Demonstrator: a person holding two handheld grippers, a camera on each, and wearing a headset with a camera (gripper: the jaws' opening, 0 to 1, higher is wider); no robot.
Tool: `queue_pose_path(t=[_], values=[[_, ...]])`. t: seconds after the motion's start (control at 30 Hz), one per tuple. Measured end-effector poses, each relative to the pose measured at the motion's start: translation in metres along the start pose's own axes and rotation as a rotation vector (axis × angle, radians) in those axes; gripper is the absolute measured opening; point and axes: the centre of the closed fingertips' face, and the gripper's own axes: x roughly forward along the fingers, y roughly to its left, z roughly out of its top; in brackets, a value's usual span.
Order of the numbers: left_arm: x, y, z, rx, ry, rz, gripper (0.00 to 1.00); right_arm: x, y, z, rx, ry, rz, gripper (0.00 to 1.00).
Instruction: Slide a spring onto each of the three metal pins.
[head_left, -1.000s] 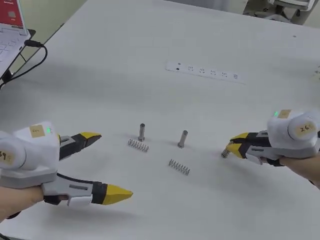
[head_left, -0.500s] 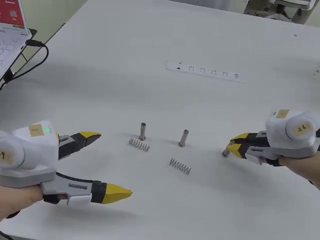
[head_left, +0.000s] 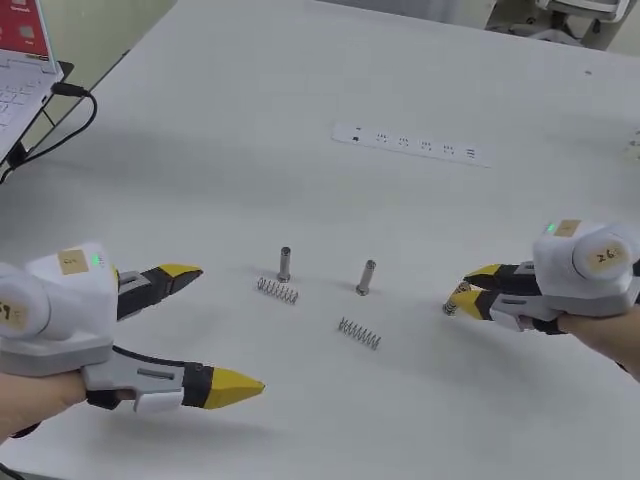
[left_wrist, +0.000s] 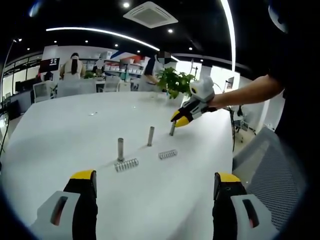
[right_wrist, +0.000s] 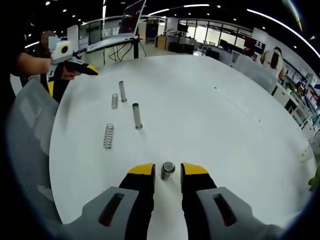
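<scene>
Head view gives us the white workbench (head_left: 250, 120). Our left gripper (head_left: 225, 327) has jaws wide apart. Our right gripper (head_left: 468, 287) has jaws slightly apart, flanking one grey metal pin (right_wrist: 167, 171). Two more pins (head_left: 285, 263) (head_left: 367, 277) stand beside loose coiled wire springs (head_left: 277, 291) (head_left: 359, 334).

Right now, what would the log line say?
left tool: open, hovering | right tool: open around third pin | two bare pins upright | two springs lying loose

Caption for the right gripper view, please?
Yellow-tipped right gripper straddles a short metal pin; two upright steel pins and two loose coil springs beyond.
</scene>
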Motion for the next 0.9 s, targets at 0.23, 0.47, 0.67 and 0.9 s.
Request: queue_pose_path(t=[0.23,0.47,0.67,0.9], values=[[0.0,0.0,0.001,0.002,0.001,-0.002,0.95,-0.003,0.001,-0.002,0.067,-0.009,-0.009,0.23],[0.001,0.0,0.003,0.004,0.004,-0.003,0.95,-0.011,0.001,0.0,0.116,-0.041,-0.019,0.28],[0.003,0.001,0.005,0.004,0.001,-0.002,0.95,-0.018,0.004,0.001,0.162,-0.063,-0.021,0.31],[0.003,0.003,0.01,-0.004,-0.012,0.004,0.95,-0.026,0.001,-0.005,0.231,-0.102,-0.035,0.35]])
